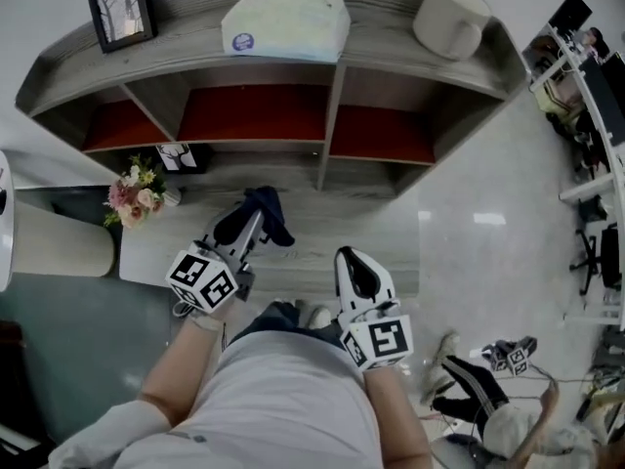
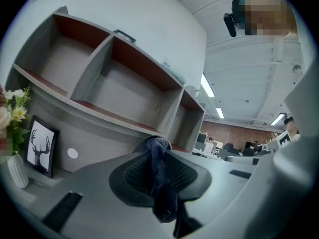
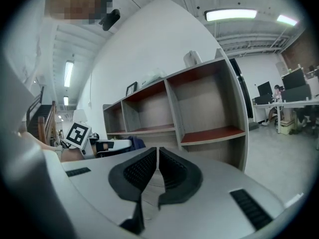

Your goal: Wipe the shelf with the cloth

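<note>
A curved grey shelf unit [image 1: 337, 86] with red-floored compartments stands in front of me. My left gripper [image 1: 256, 213] is shut on a dark blue cloth [image 1: 269, 211], held above the unit's lower ledge [image 1: 312, 225]. In the left gripper view the cloth [image 2: 159, 176] hangs pinched between the jaws, with the compartments [image 2: 119, 91] ahead. To the right and nearer my body, my right gripper [image 1: 354, 262] is shut and holds nothing. The right gripper view shows its jaws [image 3: 157, 164] together, the shelf unit [image 3: 199, 113] beyond, and the left gripper's marker cube [image 3: 78, 134] at left.
On top of the unit sit a framed picture [image 1: 121, 6], a pale packet [image 1: 285, 18] and a white roll [image 1: 449, 16]. A flower vase [image 1: 139, 195] and a small deer picture [image 1: 181, 156] stand at the left of the ledge. Another person [image 1: 508, 399] crouches at bottom right.
</note>
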`<state>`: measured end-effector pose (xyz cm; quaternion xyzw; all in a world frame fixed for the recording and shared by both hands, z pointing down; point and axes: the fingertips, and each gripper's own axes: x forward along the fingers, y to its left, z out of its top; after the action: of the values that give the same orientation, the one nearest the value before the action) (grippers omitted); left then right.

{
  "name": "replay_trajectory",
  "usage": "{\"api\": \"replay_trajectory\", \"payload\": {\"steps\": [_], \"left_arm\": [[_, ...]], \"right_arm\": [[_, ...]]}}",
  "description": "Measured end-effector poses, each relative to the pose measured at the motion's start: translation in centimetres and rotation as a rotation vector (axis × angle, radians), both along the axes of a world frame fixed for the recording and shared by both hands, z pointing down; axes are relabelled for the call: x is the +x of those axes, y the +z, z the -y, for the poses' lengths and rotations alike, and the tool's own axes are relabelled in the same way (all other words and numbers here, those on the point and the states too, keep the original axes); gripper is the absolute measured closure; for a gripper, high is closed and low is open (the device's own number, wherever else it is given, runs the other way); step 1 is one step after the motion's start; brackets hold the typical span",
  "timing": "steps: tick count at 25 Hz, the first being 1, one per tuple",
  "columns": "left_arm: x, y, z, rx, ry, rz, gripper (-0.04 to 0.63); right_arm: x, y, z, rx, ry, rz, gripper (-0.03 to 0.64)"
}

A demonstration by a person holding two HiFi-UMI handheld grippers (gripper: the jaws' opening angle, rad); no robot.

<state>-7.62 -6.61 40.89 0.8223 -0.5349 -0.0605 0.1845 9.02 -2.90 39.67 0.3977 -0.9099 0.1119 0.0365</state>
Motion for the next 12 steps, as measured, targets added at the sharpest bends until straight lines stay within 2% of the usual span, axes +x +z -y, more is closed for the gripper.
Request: {"api": "replay_trajectory", "payload": {"steps": [4, 12], "left_arm": [[-0.2, 1.3, 3.7, 0.005, 0.035, -0.001, 0.522], [2.5, 3.0, 10.9, 0.028, 0.162, -0.039, 0.522]], "right_arm": [[-0.6, 0.6, 0.7, -0.005, 0.040, -0.025, 0.592], [0.1, 1.4, 1.7, -0.016, 0.187, -0.062, 0.592]]}}
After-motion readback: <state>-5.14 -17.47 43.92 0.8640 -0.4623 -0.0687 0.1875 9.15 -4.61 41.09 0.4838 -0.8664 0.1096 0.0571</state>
